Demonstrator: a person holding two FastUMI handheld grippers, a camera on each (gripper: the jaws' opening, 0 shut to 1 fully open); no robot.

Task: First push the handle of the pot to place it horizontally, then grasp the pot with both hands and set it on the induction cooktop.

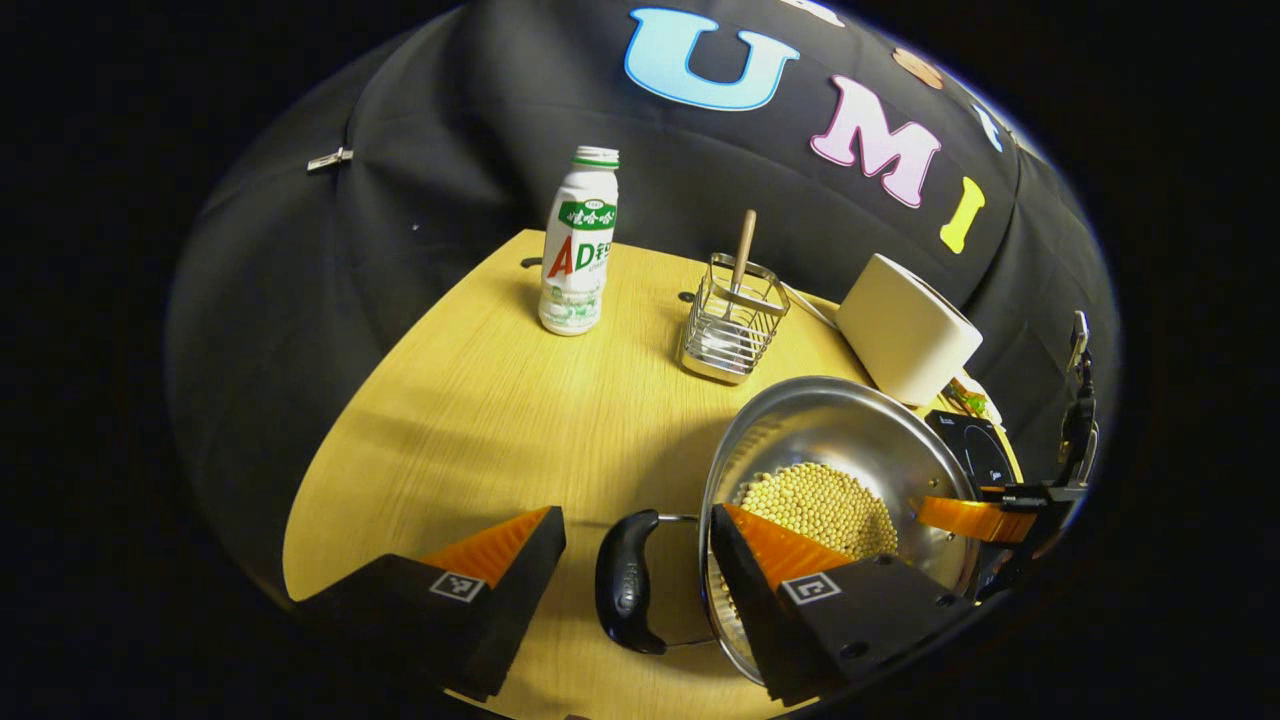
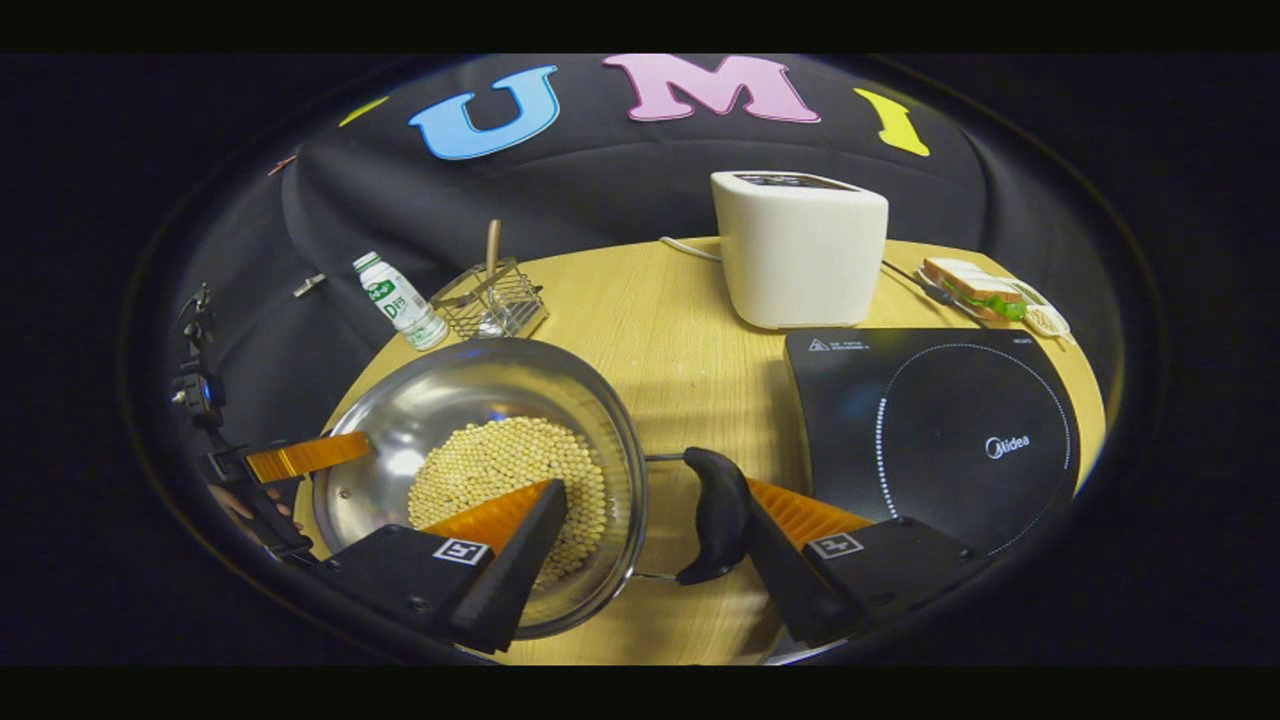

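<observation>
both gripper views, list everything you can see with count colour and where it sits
pot: 1, steel, on table left of cooktop, holds pale beans
pot handles: 2, black, one each side
induction cooktop: 1, black, table's right part
toaster: 1, cream, behind cooktop
bottle: 1, white and green, upright at back
wire rack: 1, metal, holds a wooden stick, beside bottle
sandwich: 1, far right edge
table: 1, light wood
left gripper: open, fingers astride one handle
right gripper: open, fingers astride the other handle
</observation>
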